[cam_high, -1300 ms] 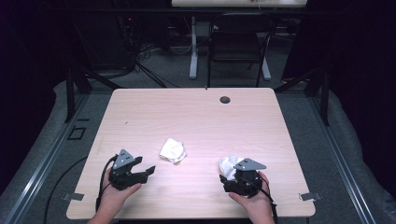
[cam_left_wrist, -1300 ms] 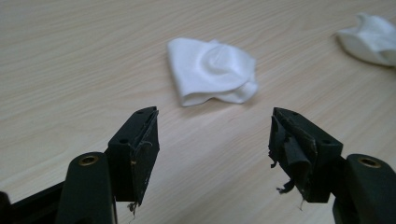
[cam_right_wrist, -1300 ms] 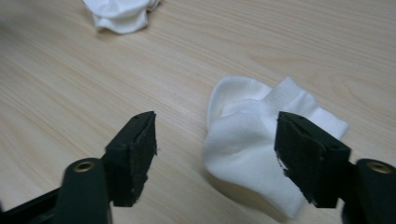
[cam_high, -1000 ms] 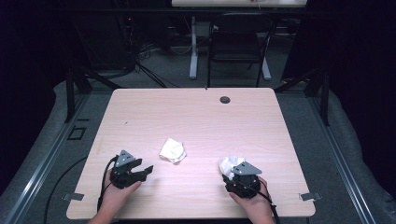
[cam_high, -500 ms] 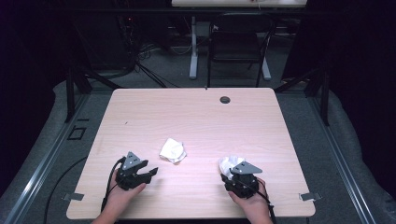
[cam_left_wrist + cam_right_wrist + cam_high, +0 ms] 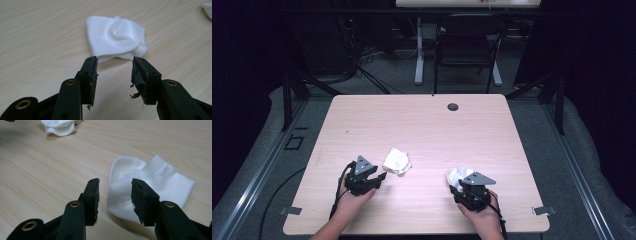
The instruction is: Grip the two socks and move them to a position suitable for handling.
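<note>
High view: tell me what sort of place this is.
Probably a lab or recording workspace rather than a home. A bare wooden table stands on grey carpet in a dark room, with a black chair and loose cables behind it, and a person holds the left gripper and right gripper near two white socks.

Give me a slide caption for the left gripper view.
Open left claw poised just short of a crumpled white sock on a wooden table.

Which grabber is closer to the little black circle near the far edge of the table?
The right. The right gripper sits nearly straight below the black circle in the high view, while the left gripper is farther off to the side, by the crumpled sock.
</note>
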Available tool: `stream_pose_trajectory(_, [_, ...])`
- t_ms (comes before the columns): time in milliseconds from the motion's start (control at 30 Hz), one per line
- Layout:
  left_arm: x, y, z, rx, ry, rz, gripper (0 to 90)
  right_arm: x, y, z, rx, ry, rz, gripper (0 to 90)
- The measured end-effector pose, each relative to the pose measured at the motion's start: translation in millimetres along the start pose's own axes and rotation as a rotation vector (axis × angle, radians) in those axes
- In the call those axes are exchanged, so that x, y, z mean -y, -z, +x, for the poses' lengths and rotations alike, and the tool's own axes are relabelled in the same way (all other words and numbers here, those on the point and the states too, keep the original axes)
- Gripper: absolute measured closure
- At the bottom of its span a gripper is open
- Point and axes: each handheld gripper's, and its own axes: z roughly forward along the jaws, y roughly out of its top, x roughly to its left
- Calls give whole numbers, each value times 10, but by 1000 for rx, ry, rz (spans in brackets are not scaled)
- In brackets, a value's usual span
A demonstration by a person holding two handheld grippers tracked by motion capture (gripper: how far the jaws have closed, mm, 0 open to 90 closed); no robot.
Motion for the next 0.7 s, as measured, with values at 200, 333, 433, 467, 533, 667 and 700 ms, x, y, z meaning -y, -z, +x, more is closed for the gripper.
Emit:
stream_pose_trajectory(200, [-97, -109, -12, 9, -8, 6, 601, 9, 18, -11, 3, 5, 6, 581])
stream_pose_trajectory(333, [-165, -205, -4, 4, -6, 12, 611, 10, 16, -21, -2, 1, 4, 580])
stream_pose_trajectory(433, [-215, -258, -4, -10, -4, 11, 611, 11, 15, -27, 2, 1, 1, 580])
stream_pose_trajectory(467, [-234, -268, -3, -12, -3, 11, 610, 11, 16, -28, 2, 2, 1, 579])
stream_pose_trajectory(533, [-262, -292, -4, -16, 7, 4, 610, 13, 14, -30, 1, 0, 0, 579])
stream_pose_trajectory(667, [-307, -336, 0, -23, 13, 7, 610, 15, 14, -36, 2, 2, 5, 578])
stream_pose_trajectory(700, [-319, -350, -1, -25, 12, 6, 611, 15, 14, -38, 2, 2, 4, 577])
